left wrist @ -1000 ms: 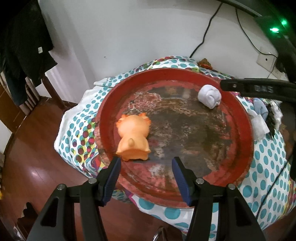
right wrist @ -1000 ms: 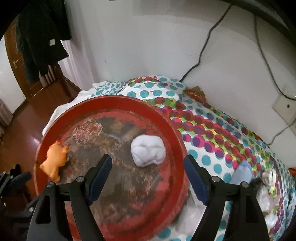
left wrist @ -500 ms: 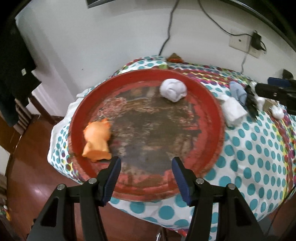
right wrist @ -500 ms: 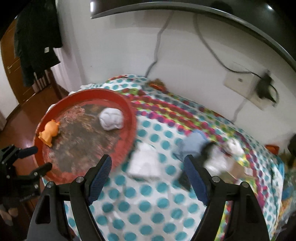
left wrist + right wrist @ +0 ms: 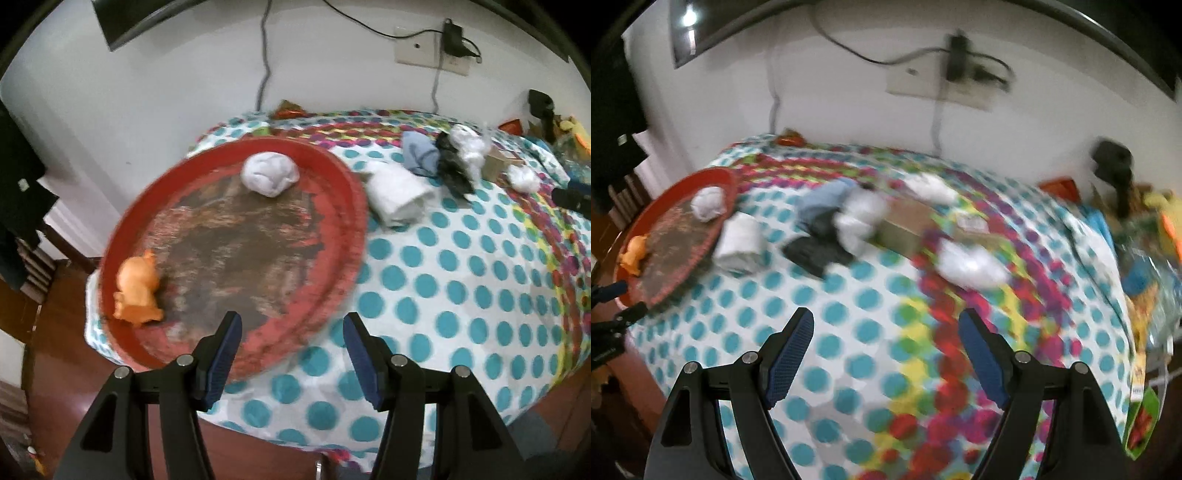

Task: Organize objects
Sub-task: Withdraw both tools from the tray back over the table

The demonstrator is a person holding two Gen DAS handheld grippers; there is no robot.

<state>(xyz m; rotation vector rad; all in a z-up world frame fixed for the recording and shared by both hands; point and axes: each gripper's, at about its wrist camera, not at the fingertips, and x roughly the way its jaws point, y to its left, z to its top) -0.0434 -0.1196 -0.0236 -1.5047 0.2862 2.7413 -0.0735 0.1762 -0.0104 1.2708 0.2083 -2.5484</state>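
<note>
A round red tray (image 5: pixel 347 206) lies at the left end of a polka-dot covered table (image 5: pixel 461 280). It holds an orange toy animal (image 5: pixel 136 291) and a balled white cloth (image 5: pixel 269 173). A folded white cloth (image 5: pixel 399 195) lies just right of the tray, beside blue (image 5: pixel 419 155), black (image 5: pixel 452 166) and white (image 5: pixel 471 147) clothes. My left gripper (image 5: pixel 291 328) is open and empty above the tray's near rim. My right gripper (image 5: pixel 886 332) is open and empty above the table's middle, back from the blurred clothes pile (image 5: pixel 831 221) and the tray (image 5: pixel 718 181).
A cardboard box (image 5: pixel 905 229) and more white cloths (image 5: pixel 971 262) lie mid-table. Cluttered packets and toys (image 5: pixel 1152 236) crowd the right end. The wall behind carries a socket (image 5: pixel 413 48) with cables. Wooden floor (image 5: pixel 55 332) lies left of the table.
Both grippers have pulled back and swung right. The tray has shifted to the left in both views, and the clothes pile and the right end of the table have come into sight. Both stay open.
</note>
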